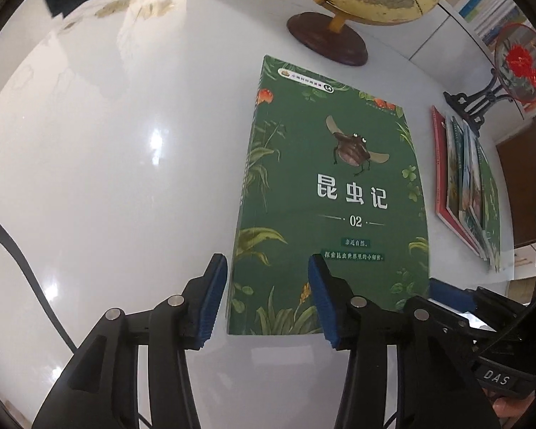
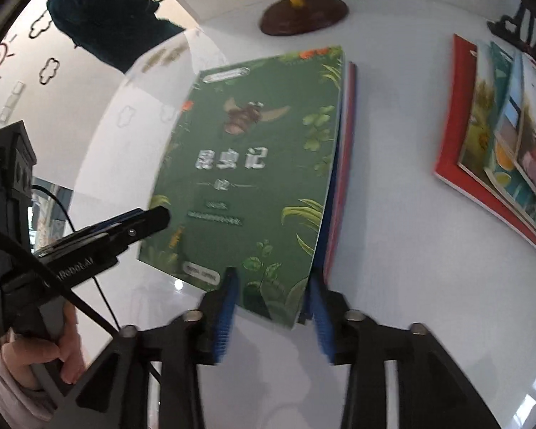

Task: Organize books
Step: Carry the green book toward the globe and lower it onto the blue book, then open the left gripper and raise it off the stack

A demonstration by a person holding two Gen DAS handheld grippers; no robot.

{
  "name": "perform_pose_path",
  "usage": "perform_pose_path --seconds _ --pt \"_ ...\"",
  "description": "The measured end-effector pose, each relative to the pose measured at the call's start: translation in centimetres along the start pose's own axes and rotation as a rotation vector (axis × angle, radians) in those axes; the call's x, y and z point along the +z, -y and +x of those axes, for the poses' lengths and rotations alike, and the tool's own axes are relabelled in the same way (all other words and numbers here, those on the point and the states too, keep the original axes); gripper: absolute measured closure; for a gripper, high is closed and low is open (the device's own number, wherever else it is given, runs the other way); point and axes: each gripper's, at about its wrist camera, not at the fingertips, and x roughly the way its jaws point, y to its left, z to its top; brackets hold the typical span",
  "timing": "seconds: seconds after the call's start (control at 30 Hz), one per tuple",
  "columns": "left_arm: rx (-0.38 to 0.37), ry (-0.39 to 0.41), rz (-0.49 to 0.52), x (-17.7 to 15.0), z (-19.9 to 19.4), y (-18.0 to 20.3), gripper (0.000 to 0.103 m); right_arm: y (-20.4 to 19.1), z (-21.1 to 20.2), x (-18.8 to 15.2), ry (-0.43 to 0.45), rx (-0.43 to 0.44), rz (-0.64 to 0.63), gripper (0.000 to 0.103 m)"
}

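Note:
A green book with a beetle on its cover [image 1: 336, 193] lies flat on the white table [image 1: 125, 164], on top of a small pile whose red and blue edges show in the right wrist view [image 2: 346, 164]. My left gripper [image 1: 268, 296] is open, its blue pads [image 1: 214, 296] straddling the book's near left corner. My right gripper [image 2: 271, 307] is open, its blue pads [image 2: 228, 307] around the pile's near right corner [image 2: 268, 178]. A second fanned stack of books [image 1: 464, 186] lies to the right, also seen in the right wrist view [image 2: 500, 143].
A yellow globe on a dark wooden base [image 1: 328, 35] stands behind the green book. A black stand with a round red-flower fan [image 1: 518, 60] is behind the right stack. The right gripper's body [image 1: 482, 307] sits close to the left one. A person in dark clothes [image 2: 103, 28] stands at the back left.

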Motion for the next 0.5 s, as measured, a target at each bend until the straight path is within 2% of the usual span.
perform_pose_path --seconds 0.1,0.3,0.5 --pt "0.005 -0.004 -0.001 -0.2 0.0 0.3 0.058 0.3 -0.7 -0.3 0.015 -0.026 -0.003 0.052" --pt "0.031 0.021 0.021 -0.3 -0.8 1.6 0.050 1.5 -2.0 -0.3 0.035 -0.079 0.009 0.052" --pt "0.023 0.062 0.057 -0.3 -2.3 3.6 0.050 2.0 -4.9 -0.8 0.108 -0.148 -0.046 0.051"
